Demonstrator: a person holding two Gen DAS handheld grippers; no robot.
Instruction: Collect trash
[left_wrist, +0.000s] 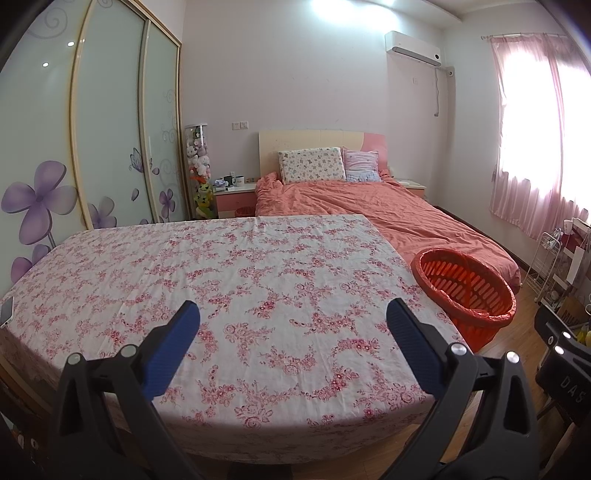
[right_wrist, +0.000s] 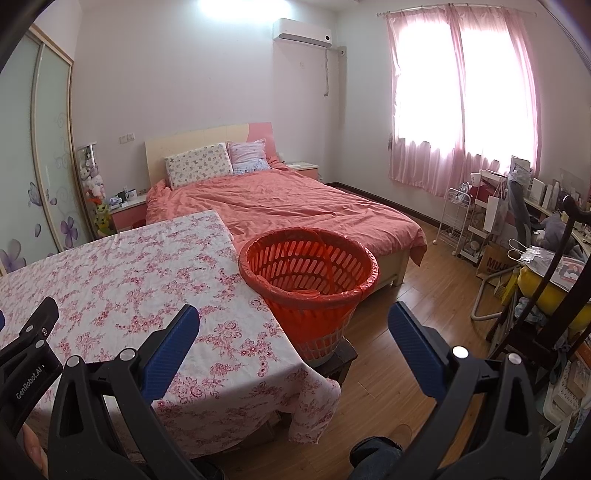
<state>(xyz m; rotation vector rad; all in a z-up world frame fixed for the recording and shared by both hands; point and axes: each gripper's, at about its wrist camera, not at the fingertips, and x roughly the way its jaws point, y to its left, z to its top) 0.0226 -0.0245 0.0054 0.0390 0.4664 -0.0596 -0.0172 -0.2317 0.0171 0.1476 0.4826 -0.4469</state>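
Observation:
A red slatted bin (right_wrist: 310, 280) lined with a red bag stands on a dark stool at the right edge of a table with a pink floral cloth (left_wrist: 229, 295). The same bin (left_wrist: 465, 295) shows at the right of the left wrist view. My left gripper (left_wrist: 291, 317) hovers open over the near part of the cloth, nothing between its blue fingers. My right gripper (right_wrist: 293, 321) is open too, held in front of the bin and just below its rim. The left gripper's body (right_wrist: 29, 347) pokes into the right wrist view. No loose trash shows on the cloth.
A phone (left_wrist: 6, 312) lies at the table's far left edge. Behind the table is a bed with an orange quilt (right_wrist: 288, 206). A wardrobe (left_wrist: 92, 147) lines the left wall. A white rack (right_wrist: 458, 221) and cluttered desk things crowd the right; wooden floor (right_wrist: 406, 332) lies between.

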